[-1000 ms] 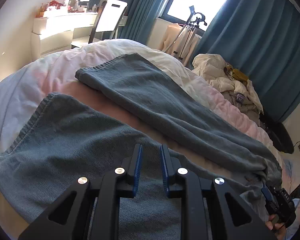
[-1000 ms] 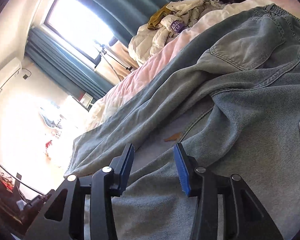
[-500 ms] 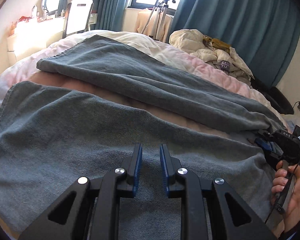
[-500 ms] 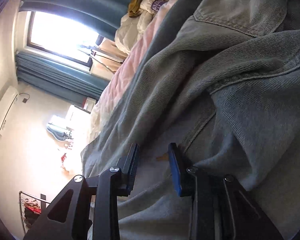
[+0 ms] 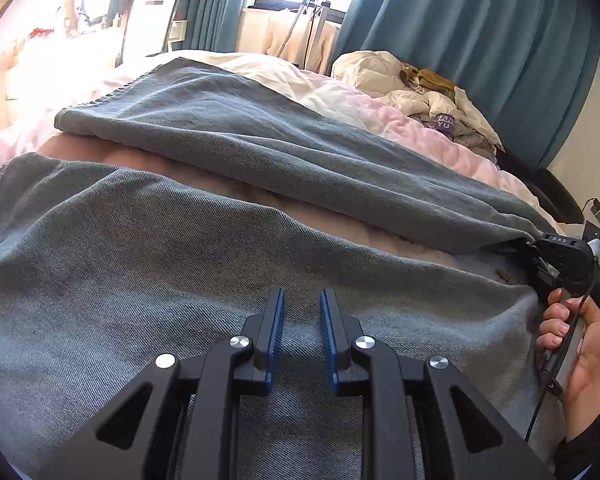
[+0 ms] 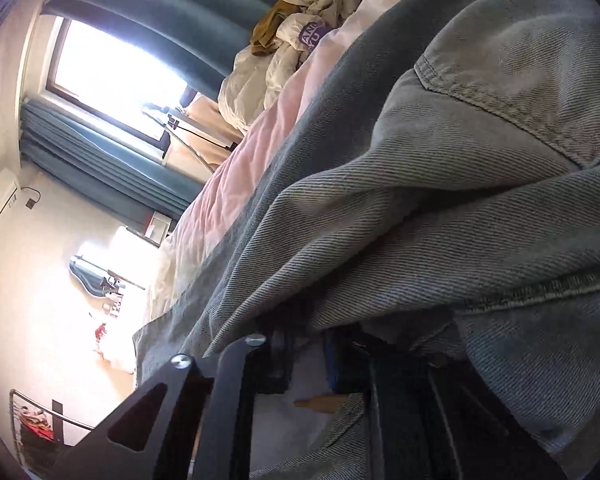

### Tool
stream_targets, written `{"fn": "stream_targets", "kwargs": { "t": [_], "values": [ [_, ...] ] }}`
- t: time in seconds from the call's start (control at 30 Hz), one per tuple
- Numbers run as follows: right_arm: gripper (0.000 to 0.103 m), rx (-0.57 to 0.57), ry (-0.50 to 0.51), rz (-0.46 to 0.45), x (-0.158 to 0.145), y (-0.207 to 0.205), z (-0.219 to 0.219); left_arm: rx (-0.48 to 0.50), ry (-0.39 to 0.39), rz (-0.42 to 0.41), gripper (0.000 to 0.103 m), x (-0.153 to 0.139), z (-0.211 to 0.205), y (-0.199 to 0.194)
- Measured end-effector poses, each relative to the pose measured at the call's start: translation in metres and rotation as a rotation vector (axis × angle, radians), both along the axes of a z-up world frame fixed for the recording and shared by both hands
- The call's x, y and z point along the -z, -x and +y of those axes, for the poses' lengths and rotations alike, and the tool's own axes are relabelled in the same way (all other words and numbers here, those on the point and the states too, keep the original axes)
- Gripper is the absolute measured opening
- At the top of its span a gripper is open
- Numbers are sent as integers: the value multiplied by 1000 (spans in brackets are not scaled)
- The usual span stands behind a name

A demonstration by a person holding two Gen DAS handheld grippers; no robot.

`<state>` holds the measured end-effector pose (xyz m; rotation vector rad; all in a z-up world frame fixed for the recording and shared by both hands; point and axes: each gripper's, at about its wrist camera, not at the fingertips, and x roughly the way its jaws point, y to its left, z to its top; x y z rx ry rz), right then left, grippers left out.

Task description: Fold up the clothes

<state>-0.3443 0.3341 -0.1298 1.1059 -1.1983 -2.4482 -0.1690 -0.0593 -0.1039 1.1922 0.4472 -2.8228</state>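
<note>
The right gripper [image 6: 306, 354] has pushed in at the crotch of the jeans [image 5: 148, 264] since a second ago, and its jaws have come together: they now stand pinched on a bunch of denim, the blue pads half buried under the folds. In the left view it shows at the right edge of the bed [image 5: 420, 132], a hand [image 5: 576, 344] wrapped round its handle, its tip dug into the cloth where the two legs meet. The left gripper [image 5: 302, 316] has dropped lower over the near leg; its jaws stand narrow with a slim gap, hovering over flat denim, nothing clamped. The jeans lie spread across the bed, legs splayed towards the far left edge. A heap of clothes [image 5: 420, 88] sits at the far right corner, beside the curtain [image 5: 480, 40].
</note>
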Motion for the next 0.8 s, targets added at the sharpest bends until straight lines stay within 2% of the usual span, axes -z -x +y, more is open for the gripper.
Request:
{"fn": "stream_targets", "kwargs": {
  "t": [0.1,0.4,0.47,0.57,0.73,0.8],
  "values": [
    [2,30,10,-1,-10,-7,1,1,-6,-1,19,0,-1,2],
    [1,53,131,-21,-51,-49,20,-26,-45,-2,19,-5,-12,-5],
    [1,57,128,-26,-55,-58,22,-37,-51,1,19,-7,-15,-7],
    [1,66,106,-80,-44,-65,23,-52,-67,-2,19,-7,-20,-6],
    [1,89,158,-192,-8,-75,30,-69,-67,-8,19,-4,-22,-2],
    [1,90,192,-175,-11,-79,33,-82,-59,-1,19,-5,-21,-2]
  ]
}}
